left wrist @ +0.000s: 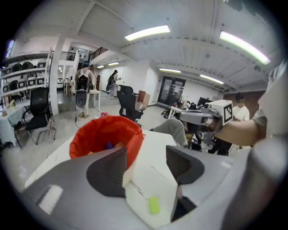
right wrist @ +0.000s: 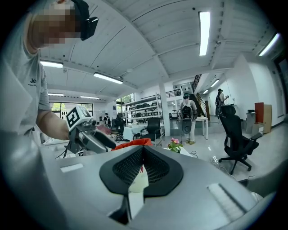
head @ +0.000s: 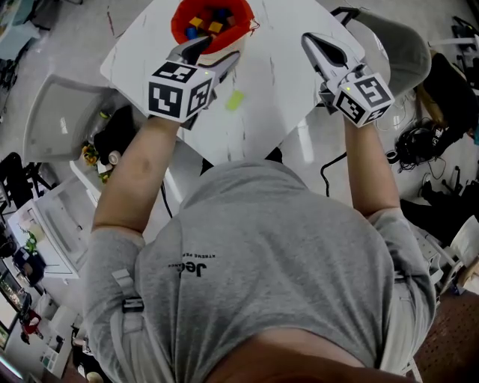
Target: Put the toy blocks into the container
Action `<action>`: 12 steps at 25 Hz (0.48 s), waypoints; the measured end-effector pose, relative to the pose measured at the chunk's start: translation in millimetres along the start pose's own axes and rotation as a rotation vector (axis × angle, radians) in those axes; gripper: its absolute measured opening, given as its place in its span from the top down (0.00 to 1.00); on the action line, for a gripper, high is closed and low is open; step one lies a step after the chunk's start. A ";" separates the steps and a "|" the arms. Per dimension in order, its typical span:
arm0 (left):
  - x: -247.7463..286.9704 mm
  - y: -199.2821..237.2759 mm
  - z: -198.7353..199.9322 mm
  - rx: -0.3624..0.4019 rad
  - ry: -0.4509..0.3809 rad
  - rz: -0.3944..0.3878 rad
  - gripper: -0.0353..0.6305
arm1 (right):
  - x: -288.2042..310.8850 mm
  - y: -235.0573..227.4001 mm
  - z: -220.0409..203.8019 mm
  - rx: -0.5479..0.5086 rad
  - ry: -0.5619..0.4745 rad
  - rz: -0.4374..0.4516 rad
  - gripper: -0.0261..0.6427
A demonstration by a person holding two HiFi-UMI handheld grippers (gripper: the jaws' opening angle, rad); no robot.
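Observation:
A red container [head: 183,21] stands at the far end of the white table [head: 277,97], with several yellow, blue and orange toy blocks [head: 209,22] inside it. One light-green block [head: 235,99] lies on the table nearer to me. My left gripper [head: 213,54] hovers just this side of the container, open, with nothing between its fingers. In the left gripper view the left gripper [left wrist: 146,155] frames the table, the container [left wrist: 105,134] and the green block [left wrist: 154,205] below. My right gripper [head: 310,40] is held off to the right, shut and empty. In its own view the right gripper [right wrist: 143,152] has its pads together.
A grey chair [head: 56,112] stands left of the table and another [head: 404,45] at its right. Cables and bags [head: 419,142] lie on the floor to the right. A black office chair [right wrist: 236,130] and people stand further off in the room.

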State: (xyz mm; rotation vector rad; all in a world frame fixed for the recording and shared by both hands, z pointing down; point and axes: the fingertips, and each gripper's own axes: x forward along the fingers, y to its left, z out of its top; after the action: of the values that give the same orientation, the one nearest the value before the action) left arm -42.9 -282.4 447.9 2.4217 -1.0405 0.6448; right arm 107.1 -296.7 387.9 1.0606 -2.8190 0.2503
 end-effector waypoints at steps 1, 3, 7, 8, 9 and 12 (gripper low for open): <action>3.3 -8.2 -12.2 -0.004 0.018 -0.017 0.47 | 0.1 0.7 -1.6 0.001 0.002 0.001 0.96; 12.6 -20.0 -41.3 0.003 0.071 -0.034 0.47 | 0.7 2.9 -5.0 0.003 0.006 0.004 0.96; 34.5 -29.3 -102.4 0.006 0.192 -0.041 0.47 | 1.6 8.1 -13.6 0.008 0.017 0.012 0.96; 39.5 -30.5 -116.4 -0.002 0.217 -0.041 0.47 | 1.8 9.0 -16.3 0.009 0.021 0.015 0.96; 44.0 -32.1 -129.8 -0.009 0.242 -0.043 0.47 | 1.9 9.8 -19.0 0.010 0.025 0.017 0.96; 54.7 -39.4 -168.4 0.002 0.314 -0.044 0.47 | 0.3 11.7 -26.4 0.015 0.035 0.018 0.96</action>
State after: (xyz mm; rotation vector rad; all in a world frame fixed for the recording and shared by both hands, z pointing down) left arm -21.2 -196.3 606.1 2.2426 -0.8546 0.9724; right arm 100.6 -283.1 412.5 1.0239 -2.8013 0.2891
